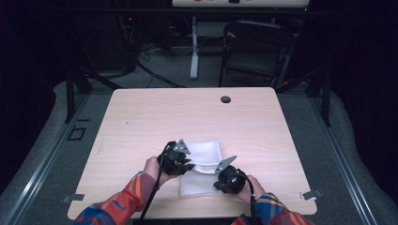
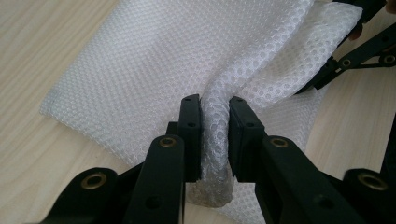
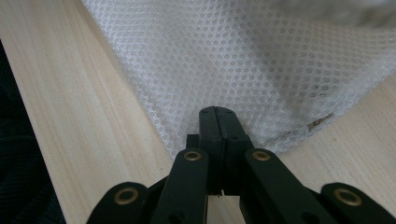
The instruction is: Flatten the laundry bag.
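white mesh cloth [image 1: 202, 166] flat on table [image 1: 141, 122], near edge. left gripper [image 2: 215, 135] clamped on a bunched fold (rolled thick); right gripper [image 3: 218, 128] pinched tight on the cloth's edge. fold running between both, hands close together.

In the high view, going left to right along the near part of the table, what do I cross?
Left hand → left gripper gripping the white mesh cloth → right gripper, shut on the cloth's near edge → right hand → bare table.
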Demonstrator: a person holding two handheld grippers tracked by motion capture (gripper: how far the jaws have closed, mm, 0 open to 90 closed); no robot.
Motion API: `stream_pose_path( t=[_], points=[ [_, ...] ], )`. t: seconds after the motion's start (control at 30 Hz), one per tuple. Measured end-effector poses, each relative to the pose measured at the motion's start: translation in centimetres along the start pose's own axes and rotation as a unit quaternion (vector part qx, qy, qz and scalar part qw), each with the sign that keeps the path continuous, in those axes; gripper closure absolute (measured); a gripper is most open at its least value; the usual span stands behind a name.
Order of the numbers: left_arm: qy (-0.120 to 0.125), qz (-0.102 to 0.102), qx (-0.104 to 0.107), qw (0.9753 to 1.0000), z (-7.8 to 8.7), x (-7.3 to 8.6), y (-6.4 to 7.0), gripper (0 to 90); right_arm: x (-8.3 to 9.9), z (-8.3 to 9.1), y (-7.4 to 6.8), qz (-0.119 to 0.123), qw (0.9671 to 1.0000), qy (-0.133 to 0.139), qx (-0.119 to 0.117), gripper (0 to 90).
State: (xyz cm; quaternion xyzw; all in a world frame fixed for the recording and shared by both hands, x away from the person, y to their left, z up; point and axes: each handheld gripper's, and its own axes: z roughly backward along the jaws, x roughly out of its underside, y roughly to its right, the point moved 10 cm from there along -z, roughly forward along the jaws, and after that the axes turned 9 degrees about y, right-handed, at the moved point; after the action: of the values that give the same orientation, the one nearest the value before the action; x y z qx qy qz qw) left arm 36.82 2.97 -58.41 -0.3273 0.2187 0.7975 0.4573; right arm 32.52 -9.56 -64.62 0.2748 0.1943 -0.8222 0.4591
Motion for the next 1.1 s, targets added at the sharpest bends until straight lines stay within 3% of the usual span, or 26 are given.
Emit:
stream_pose_path(
  t=[0.17,0.5,1.1],
  points=[
    [0.01,0.01,0.001,0.9999,0.1,-0.6,-0.4,77.4,0.0,0.0,0.0,0.002,1.0,0.0,-0.001,90.0],
    [0.029,0.012,-0.007,0.9995,0.2,-2.3,-1.4,77.4,0.0,0.0,0.0,0.006,1.0,-0.007,-0.002,90.0],
    [0.047,0.009,-0.036,0.9982,-0.2,-3.9,-4.1,77.5,0.0,0.0,0.0,0.001,1.0,-0.002,-0.002,90.0]
  ],
)
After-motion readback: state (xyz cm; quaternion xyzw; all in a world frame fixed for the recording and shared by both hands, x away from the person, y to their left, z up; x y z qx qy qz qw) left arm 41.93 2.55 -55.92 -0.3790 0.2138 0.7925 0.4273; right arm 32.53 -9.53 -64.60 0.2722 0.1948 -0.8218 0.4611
